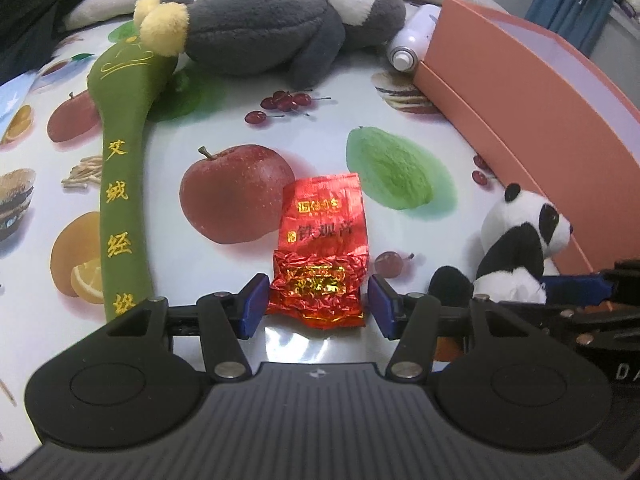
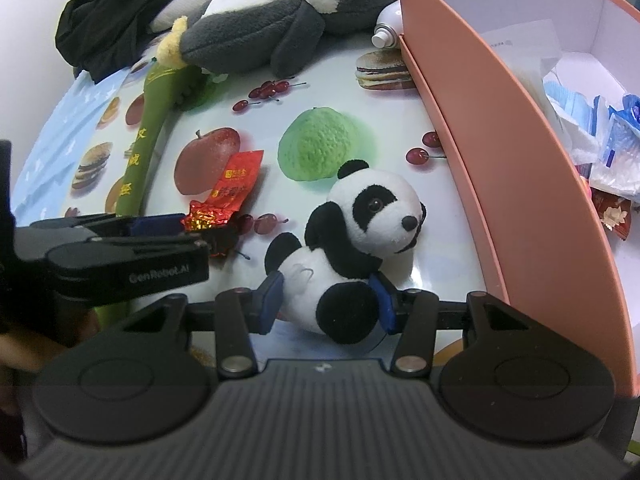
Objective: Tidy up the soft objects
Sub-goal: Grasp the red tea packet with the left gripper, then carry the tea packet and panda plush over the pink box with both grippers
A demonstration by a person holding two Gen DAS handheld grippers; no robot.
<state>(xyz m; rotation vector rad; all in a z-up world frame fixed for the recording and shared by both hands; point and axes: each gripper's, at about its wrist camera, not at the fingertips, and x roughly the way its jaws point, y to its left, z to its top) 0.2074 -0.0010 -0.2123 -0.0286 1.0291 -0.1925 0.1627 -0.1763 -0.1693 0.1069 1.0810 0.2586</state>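
Basically both grippers are already lined up on their own targets, so the geometry matters more than reach. Left gripper (image 1: 316,306) sits straight over the near, crumpled end of the red foil tea packet (image 1: 320,254); the packet's long axis runs away from the gripper toward the far edge of the table (image 1: 240,128), roughly along the pointing line, so the jaws span its short width. Jaws are about half open, with the blue pads (image 1: 252,306) just outside the foil on either side. I judge no squeeze yet, though the left pad looks at or near touching. Right gripper (image 2: 326,302) straddles the small panda plush (image 2: 352,248), which lies near the right edge of the table just beside the wall of the salmon-pink box (image 2: 500,184). The panda's body sits between the pads with its head toward the box and the far side. The right pad is buried in the fur and the left pad meets the white belly, so it looks like a light hold, though I can't confirm firm pressure. The two tools are side by side, close together, left one just left of the panda. The box opens right of the right gripper, so that hand is the nearer for a drop in; the packet has to cross over the panda's spot. The green embroidered plush stick (image 1: 120,184) and the big grey-white plush (image 1: 288,28) lie toward the far left, well apart from both.
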